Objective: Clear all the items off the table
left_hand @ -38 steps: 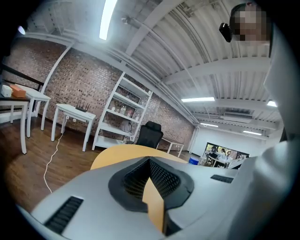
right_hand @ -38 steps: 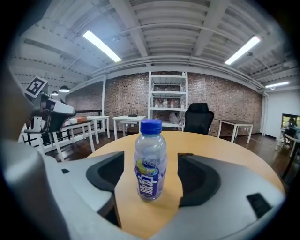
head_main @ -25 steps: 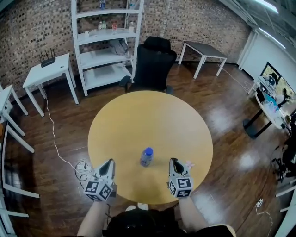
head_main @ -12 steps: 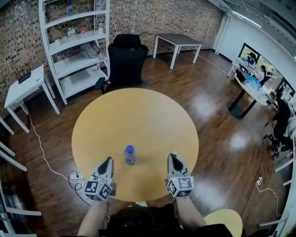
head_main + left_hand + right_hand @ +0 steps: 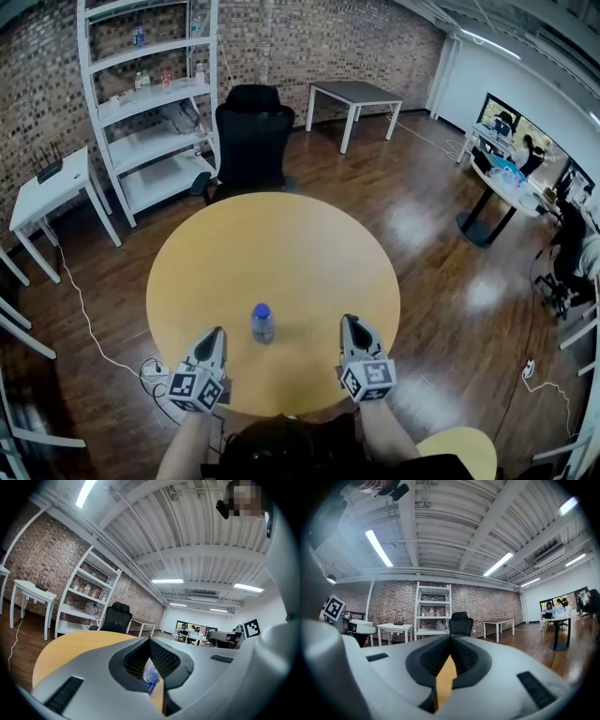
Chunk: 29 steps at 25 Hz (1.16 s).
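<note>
- Water bottle point(image 5: 262, 322) upright near the desk's point(image 5: 281, 244) six o'clock edge, within easy reach.
- Left claw point(image 5: 215, 336) at its nine o'clock, right claw point(image 5: 352, 324) at three: both pinched shut, empty.

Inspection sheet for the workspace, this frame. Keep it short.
Surface: round yellow table, mostly bare.
Job's things: one blue-capped bottle, upright near the near edge, between the two grippers, touched by neither.
Clutter: nothing seen.
Grippers: left tongs and right tongs both shut, empty, over the near edge.
Cables: white cable on the floor left of the table.
Surroundings: black chair behind the table, white shelf unit, brick wall.
</note>
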Available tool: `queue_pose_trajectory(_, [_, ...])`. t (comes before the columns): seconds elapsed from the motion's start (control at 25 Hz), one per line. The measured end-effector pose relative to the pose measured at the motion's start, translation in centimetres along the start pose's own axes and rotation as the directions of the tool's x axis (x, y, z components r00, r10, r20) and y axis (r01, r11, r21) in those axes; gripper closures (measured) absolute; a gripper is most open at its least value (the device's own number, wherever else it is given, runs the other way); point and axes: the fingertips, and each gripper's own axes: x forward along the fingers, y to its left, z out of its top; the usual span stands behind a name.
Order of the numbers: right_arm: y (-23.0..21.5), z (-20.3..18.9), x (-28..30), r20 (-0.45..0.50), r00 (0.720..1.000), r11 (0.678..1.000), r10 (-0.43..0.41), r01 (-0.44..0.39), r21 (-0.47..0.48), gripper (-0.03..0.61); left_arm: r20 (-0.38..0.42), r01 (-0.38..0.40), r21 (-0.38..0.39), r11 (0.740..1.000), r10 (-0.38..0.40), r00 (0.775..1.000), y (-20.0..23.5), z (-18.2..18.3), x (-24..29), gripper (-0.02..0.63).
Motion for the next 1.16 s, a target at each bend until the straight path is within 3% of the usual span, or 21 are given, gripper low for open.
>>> queue_pose_trajectory(0.32, [0.7,0.3,0.2,-0.01,0.999,0.999,0.042,-0.042,0.001,0.577,0.015,-0.021,-0.001,1.0,0.021,1.0,0.4,0.2,-0.4,0.614])
queue_pose_trajectory(1.16, [-0.4,-0.6,-0.4,-0.011,1.0,0.999,0.017,-0.017,0.035,0.577,0.0,-0.013,0.015,1.0,0.013,1.0,0.4,0.3,0.2,0.614])
